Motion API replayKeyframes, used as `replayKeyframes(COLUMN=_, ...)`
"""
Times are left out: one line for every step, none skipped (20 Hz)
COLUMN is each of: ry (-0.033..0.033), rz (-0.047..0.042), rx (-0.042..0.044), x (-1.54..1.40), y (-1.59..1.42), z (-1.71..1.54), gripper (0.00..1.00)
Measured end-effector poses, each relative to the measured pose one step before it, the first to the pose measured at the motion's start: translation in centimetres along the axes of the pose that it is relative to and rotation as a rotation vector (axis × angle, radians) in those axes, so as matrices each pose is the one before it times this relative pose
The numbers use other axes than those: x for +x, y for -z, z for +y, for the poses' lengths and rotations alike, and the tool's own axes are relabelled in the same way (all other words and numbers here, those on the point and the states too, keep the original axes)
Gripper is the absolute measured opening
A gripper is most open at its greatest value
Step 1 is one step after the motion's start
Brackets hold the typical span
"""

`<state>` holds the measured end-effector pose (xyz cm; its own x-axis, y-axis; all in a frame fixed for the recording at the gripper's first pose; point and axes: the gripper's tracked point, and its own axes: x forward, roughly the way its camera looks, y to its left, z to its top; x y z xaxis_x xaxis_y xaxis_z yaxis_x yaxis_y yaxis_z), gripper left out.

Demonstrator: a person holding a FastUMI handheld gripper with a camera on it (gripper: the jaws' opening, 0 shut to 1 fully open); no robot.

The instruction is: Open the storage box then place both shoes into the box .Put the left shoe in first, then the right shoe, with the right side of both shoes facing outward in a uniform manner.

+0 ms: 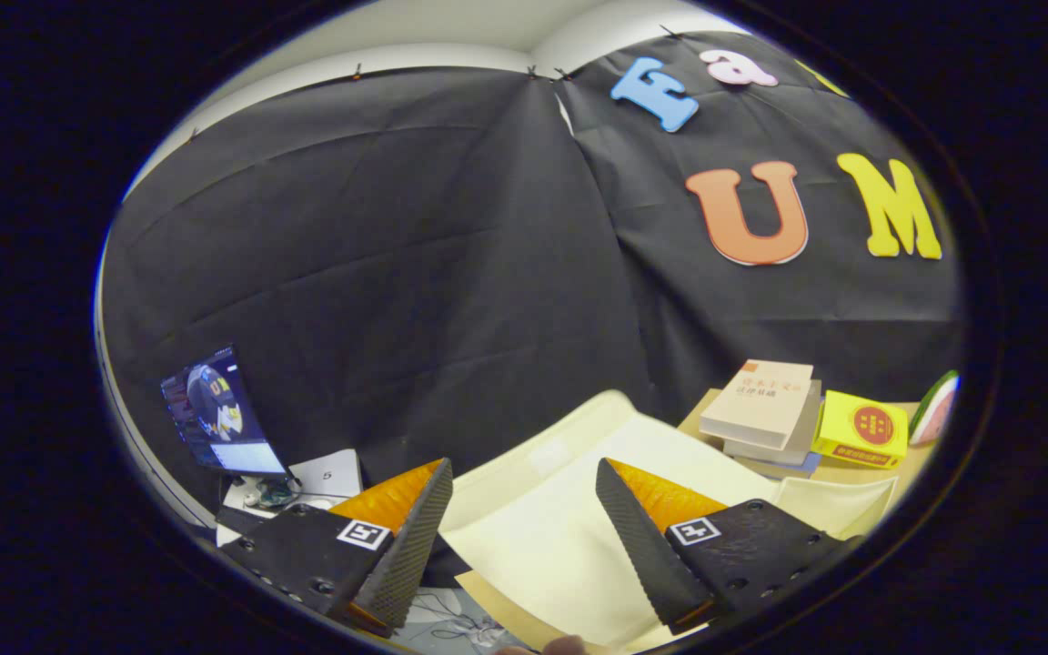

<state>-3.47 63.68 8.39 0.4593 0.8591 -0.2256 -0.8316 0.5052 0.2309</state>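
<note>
A forward fisheye view along a pair of hand-held tongs [524, 523], whose two black textured fingers with orange backs rise from the lower part of the frame, spread wide apart and holding nothing. Between and just beyond the fingers lies a pale cream storage box [569, 509] on a wooden desk [861, 473], seen from above at a slant; a cream panel tilts up toward the booth's black cloth wall behind it, which looks like the raised lid, though whether the box is fully open cannot be told from here. Toward the lower right of the frame, beyond the right finger, a stack of books [765, 409] sits on the desk, with a small yellow box [862, 428] just beside it and a watermelon-slice shaped object [933, 407] at the far right. At the lower left of the frame, past the left finger, a lit monitor [219, 414] stands near a white card [328, 473] with a number on it. A fingertip [565, 644] pokes in at the very bottom. The step in hand appears to be the opening of the box, either just done or about to finish. The next move would call for finding the left shoe, closing the fingers on it, and setting it into the box with its right side facing outward.
</note>
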Motion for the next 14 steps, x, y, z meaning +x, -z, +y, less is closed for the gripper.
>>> replayKeyframes(ry=-0.00085, rz=-0.01439, rx=-0.02468, x=-0.128, y=-0.013, z=0.164, gripper=0.94)
replayKeyframes(ry=0.00647, rz=-0.01423, rx=-0.01335, x=-0.537, y=0.026, z=-0.136, gripper=0.94)
replayKeyframes(ry=0.00972, rz=-0.01407, rx=-0.00641, x=-0.478, y=-0.128, z=-0.232, gripper=0.95)
replayKeyframes(ry=0.01684, rz=-0.01696, rx=-0.00875, x=-0.504, y=-0.136, z=-0.416, gripper=0.95)
replayKeyframes(ry=0.03087, rz=-0.01517, rx=-0.01325, x=-0.632, y=-0.173, z=-0.834, gripper=0.95)
replayKeyframes(ry=0.03214, rz=-0.01645, rx=-0.01533, x=-0.702, y=-0.261, z=-1.049, gripper=0.96)
replayKeyframes(ry=0.03057, rz=-0.01209, rx=-0.01586, x=-0.692, y=-0.129, z=-1.007, gripper=0.96)
replayKeyframes(ry=0.02054, rz=-0.01406, rx=-0.00839, x=-0.656, y=-0.146, z=-0.790, gripper=0.96)
replayKeyframes(ry=0.01908, rz=-0.01566, rx=-0.00357, x=-0.799, y=-0.276, z=-1.006, gripper=0.96)
replayKeyframes(ry=0.01947, rz=-0.01504, rx=-0.00474, x=-0.753, y=-0.293, z=-1.064, gripper=0.96)
replayKeyframes(ry=0.02233, rz=-0.01934, rx=-0.00701, x=-0.931, y=-0.484, z=-1.358, gripper=0.96)
replayKeyframes(ry=0.02244, rz=-0.02130, rx=-0.00928, x=-1.138, y=-0.346, z=-1.288, gripper=0.96)
replayKeyframes(ry=0.02416, rz=-0.02229, rx=-0.01013, x=-1.122, y=-0.579, z=-1.460, gripper=0.96)
replayKeyframes(ry=0.02186, rz=-0.02250, rx=-0.01032, x=-1.153, y=-0.556, z=-1.402, gripper=0.96)
